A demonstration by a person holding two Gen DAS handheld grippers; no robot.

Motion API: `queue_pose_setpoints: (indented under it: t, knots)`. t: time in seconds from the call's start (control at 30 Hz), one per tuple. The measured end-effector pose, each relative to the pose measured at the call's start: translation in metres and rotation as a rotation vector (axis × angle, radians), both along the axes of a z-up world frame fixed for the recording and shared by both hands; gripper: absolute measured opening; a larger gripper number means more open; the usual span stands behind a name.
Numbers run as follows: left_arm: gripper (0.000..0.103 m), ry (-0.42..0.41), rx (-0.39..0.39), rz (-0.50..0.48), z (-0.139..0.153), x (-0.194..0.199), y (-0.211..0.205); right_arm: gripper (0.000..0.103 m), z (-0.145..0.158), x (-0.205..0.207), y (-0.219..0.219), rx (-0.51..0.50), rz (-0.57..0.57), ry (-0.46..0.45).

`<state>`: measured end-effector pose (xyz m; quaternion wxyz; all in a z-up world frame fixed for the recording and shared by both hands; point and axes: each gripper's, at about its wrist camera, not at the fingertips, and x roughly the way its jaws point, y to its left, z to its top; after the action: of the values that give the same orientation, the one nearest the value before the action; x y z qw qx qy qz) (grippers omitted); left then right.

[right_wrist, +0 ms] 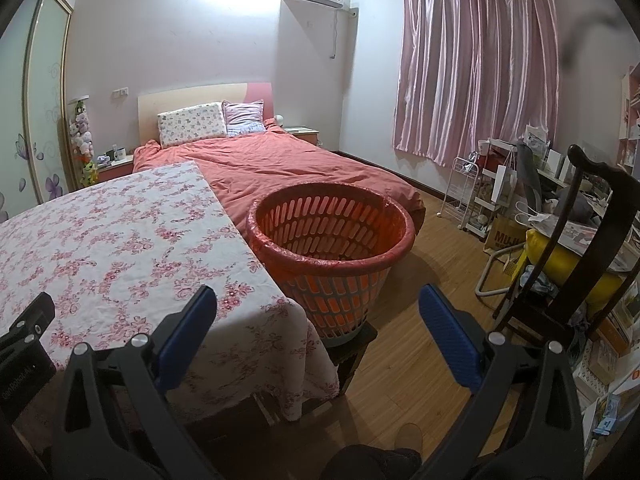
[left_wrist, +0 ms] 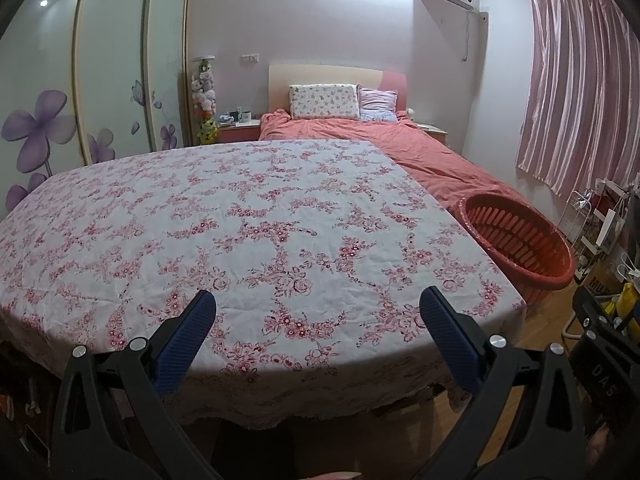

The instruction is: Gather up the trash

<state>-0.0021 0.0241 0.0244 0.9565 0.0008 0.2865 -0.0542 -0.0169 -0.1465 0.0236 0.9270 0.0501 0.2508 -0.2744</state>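
A table under a pink-flowered cloth (left_wrist: 248, 220) fills the left wrist view, and I see no trash on it. My left gripper (left_wrist: 318, 304) hovers open over its near edge, blue pads wide apart and holding nothing. A red slatted basket (right_wrist: 330, 248) lined with a red bag stands on a low dark stool at the table's right side; it also shows in the left wrist view (left_wrist: 516, 240). My right gripper (right_wrist: 318, 304) is open and holds nothing, near the table's front right corner (right_wrist: 280, 308), just in front of the basket.
A bed with a red quilt (right_wrist: 280, 164) lies behind the table and basket. To the right stand a dark wooden chair (right_wrist: 592, 216) with a yellow cushion, a white rack (right_wrist: 464, 192) and a cluttered desk. Bare wood floor (right_wrist: 424, 280) lies between basket and chair. A wardrobe (left_wrist: 100, 72) lines the left wall.
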Motion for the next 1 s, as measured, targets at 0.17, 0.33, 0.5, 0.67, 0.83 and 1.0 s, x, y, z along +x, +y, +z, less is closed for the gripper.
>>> queue_pose_setpoints:
  t: [0.17, 0.33, 0.5, 0.67, 0.83, 1.0]
  knots:
    - [0.1, -0.005, -0.002, -0.012, 0.0018, -0.0015, -0.0027, 0.099, 0.0001, -0.0005, -0.0003, -0.001, -0.001, -0.001]
    - [0.1, -0.011, 0.0, -0.023, 0.0034, -0.0035, -0.0053, 0.099, 0.0, -0.0009, -0.0004, 0.0, -0.002, -0.002]
    - [0.1, -0.011, -0.001, -0.025, 0.0034, -0.0041, -0.0057, 0.099, -0.0001, -0.0007, -0.0002, 0.0, -0.001, -0.003]
    - [0.1, -0.012, 0.001, -0.028, 0.0036, -0.0046, -0.0075, 0.099, 0.0003, -0.0012, -0.0005, 0.0, -0.002, -0.002]
    - [0.1, -0.012, 0.0, -0.027, 0.0036, -0.0047, -0.0077, 0.099, 0.0003, -0.0013, -0.0006, 0.0, -0.001, -0.002]
    - [0.1, -0.011, 0.001, -0.028, 0.0035, -0.0046, -0.0074, 0.099, 0.0002, -0.001, -0.0002, 0.001, -0.001, -0.002]
